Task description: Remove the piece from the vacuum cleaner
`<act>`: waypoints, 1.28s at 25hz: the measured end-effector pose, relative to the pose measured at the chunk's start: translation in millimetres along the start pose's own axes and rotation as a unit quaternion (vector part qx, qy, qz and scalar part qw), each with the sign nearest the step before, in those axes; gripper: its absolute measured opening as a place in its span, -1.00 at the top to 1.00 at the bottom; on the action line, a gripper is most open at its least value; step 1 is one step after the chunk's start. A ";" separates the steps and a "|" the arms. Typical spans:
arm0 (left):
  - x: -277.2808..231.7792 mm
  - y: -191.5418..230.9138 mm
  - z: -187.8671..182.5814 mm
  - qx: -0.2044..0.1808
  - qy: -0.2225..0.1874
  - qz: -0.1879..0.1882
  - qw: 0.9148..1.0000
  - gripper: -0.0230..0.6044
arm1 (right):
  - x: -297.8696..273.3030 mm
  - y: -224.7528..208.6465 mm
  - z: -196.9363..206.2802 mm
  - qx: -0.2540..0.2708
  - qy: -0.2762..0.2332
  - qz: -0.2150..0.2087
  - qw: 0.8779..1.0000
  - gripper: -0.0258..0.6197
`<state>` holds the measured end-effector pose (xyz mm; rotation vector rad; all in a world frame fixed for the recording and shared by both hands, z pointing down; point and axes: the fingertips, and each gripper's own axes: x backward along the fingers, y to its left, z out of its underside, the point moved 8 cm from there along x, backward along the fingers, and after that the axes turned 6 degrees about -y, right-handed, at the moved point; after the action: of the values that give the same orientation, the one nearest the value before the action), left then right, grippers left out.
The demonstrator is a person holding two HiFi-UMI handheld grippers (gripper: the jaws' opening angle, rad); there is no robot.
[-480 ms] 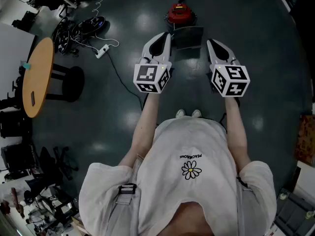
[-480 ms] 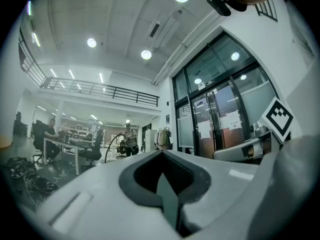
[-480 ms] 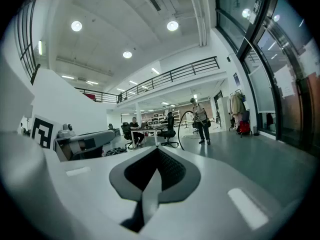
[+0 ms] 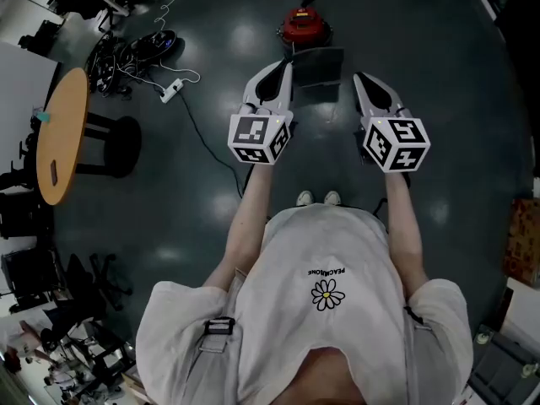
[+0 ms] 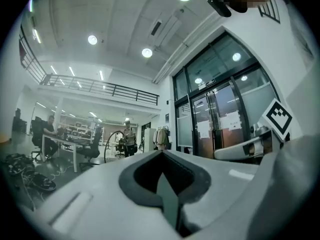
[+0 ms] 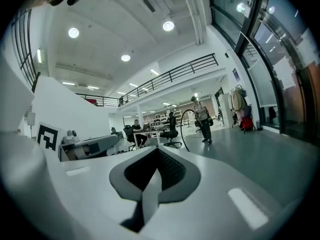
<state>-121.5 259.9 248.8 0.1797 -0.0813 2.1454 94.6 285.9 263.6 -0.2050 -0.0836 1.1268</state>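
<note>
Dark office floor; red vacuum cleaner (image 4: 305,22) stands ahead, untouched. Left tongs (image 4: 279,71) and right tongs (image 4: 364,83) are both closed, empty, held short of it. Looks like approach: next, lower, open, locate the piece.

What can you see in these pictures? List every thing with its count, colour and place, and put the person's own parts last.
Vacuum: one, red, on the floor ahead of the person.
Panel: one, dark grey, between the vacuum and the tool tips.
Table: one, round wooden top, far left.
Stool: one, black, beside the table.
Power strip: one, white, on the floor left of the tools.
Cables: a tangle, black and white, upper left.
Bystanders: at least three, mixed clothes, far off by desks.
Shoes: two, white, below the tools.
Shirt: one, white, daisy print.
Left tool: one, white, jaws together, empty.
Right tool: one, white, jaws together, empty.
</note>
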 end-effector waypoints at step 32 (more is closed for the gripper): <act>-225.3 146.6 118.8 0.059 0.054 -0.029 0.996 0.92 | -267.8 -144.9 29.3 -0.161 0.094 -0.145 0.972 0.84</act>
<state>-110.8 -21.9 331.7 0.1321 0.1115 2.0982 103.3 -12.2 331.8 -0.5706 -0.1248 0.7938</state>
